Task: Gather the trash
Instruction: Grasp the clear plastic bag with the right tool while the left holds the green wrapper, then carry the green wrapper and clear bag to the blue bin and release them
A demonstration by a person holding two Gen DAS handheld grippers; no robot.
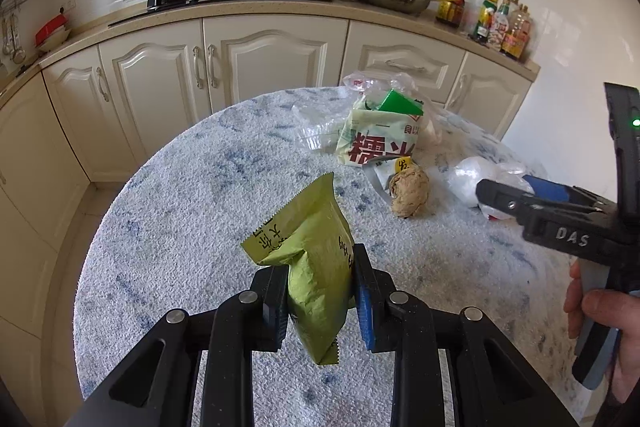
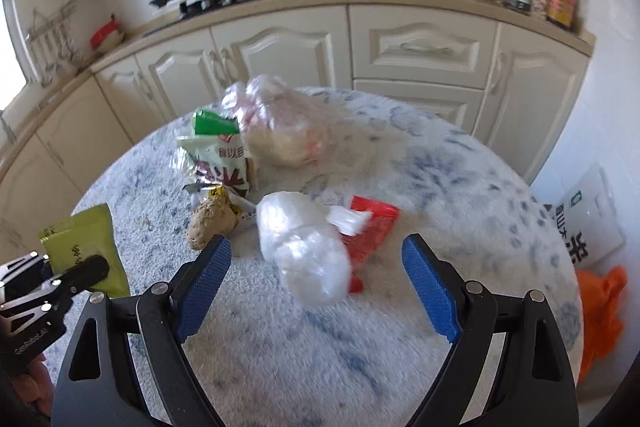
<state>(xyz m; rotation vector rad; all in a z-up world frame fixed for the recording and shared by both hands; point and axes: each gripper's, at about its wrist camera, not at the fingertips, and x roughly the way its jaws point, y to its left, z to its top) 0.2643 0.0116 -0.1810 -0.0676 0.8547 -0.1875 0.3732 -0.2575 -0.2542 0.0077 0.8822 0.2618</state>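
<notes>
- Two tongs are in play: my left tongs pinch a green snack packet and hold it clear above the worktop; my right tongs stand spread wide and empty.
- The rest of the trash lies on the worktop ahead: a clear crumpled plastic bag sits between and just beyond the right pads, overlapping a red wrapper.
- A brown crumpled paper ball sits just left of the bag, with a green and white rice bag and a clear bag behind it.
- Risk one: the plastic bag looks slick and puffy, so I judge a shallow close would squeeze it out forward or catch only a loose fold.
- Risk two: closing here may take the bag and leave the red wrapper behind, or drag it partway and drop it.
- Risk three: the left grip bites only the packet's middle; a jolt could let it slide out.
- Risk four: my right view is blurred, so depth is uncertain.
</notes>
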